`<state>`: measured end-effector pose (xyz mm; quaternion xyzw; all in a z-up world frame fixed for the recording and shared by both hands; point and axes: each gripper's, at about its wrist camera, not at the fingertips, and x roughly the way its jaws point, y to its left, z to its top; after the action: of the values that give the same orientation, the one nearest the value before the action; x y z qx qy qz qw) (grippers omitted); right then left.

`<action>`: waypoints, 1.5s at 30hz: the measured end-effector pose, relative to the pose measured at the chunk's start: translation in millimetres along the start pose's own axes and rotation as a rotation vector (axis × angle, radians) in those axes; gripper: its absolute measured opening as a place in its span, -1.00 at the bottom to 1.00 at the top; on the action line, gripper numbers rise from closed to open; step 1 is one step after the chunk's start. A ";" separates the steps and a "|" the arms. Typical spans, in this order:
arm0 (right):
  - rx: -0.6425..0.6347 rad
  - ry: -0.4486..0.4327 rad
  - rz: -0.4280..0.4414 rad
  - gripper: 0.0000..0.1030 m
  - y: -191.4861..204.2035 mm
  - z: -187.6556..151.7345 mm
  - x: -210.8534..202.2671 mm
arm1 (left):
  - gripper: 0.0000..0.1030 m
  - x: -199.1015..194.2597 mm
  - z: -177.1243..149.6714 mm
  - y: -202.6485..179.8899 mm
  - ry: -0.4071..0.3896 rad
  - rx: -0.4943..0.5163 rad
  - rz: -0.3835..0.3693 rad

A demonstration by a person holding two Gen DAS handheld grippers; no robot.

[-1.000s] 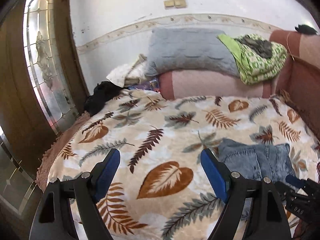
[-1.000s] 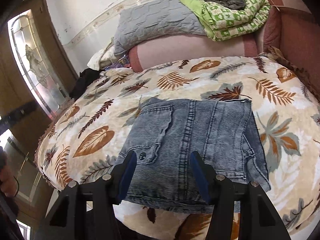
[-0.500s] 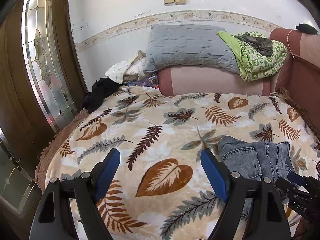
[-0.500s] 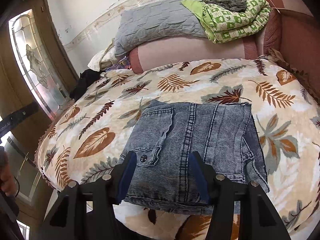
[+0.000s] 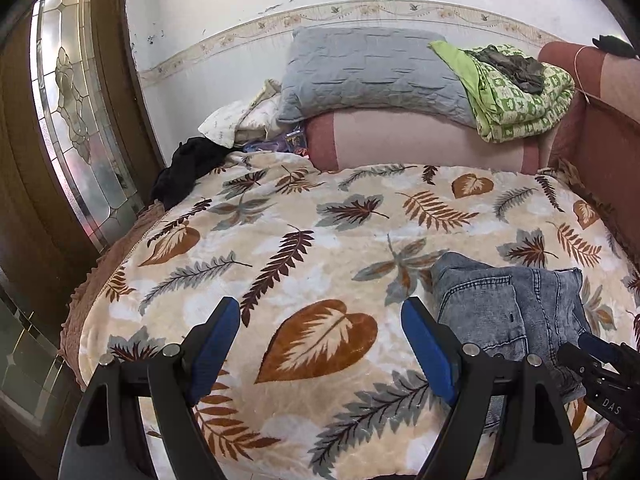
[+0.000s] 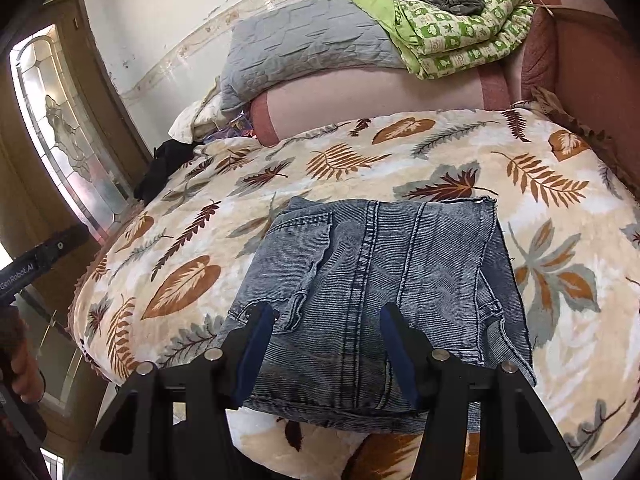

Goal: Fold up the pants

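Evenly and brightly lit by daylight through the glass door panel, with soft shadows only, mild glare on the white wall, strong barrel distortion and dark corners, slight softness toward the frame edges.

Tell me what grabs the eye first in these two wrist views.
The folded denim pants lie near the front edge of the leaf-print blanket, with the right gripper open just above them. Behind, a green patterned quilt is heaped beside a grey pillow. The left gripper hangs open over bare blanket.
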<state>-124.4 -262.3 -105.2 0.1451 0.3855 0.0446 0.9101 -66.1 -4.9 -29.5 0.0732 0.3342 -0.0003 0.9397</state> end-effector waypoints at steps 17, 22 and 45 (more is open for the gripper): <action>0.005 0.014 0.009 0.15 -1.3 0.5 6.8 | 0.62 16.2 -2.7 -5.2 0.039 0.005 -0.017; 0.026 0.009 -0.019 0.15 -22.3 19.6 15.2 | 0.62 58.3 7.5 -29.4 0.121 0.040 -0.086; 0.193 0.156 -0.093 0.20 -112.8 72.7 118.6 | 0.64 226.2 16.6 -160.9 0.409 0.225 -0.100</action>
<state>7.0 -363.7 -172.6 0.2100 0.4637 -0.0237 0.8604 112.0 -155.4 -181.0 0.1592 0.5185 -0.0694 0.8372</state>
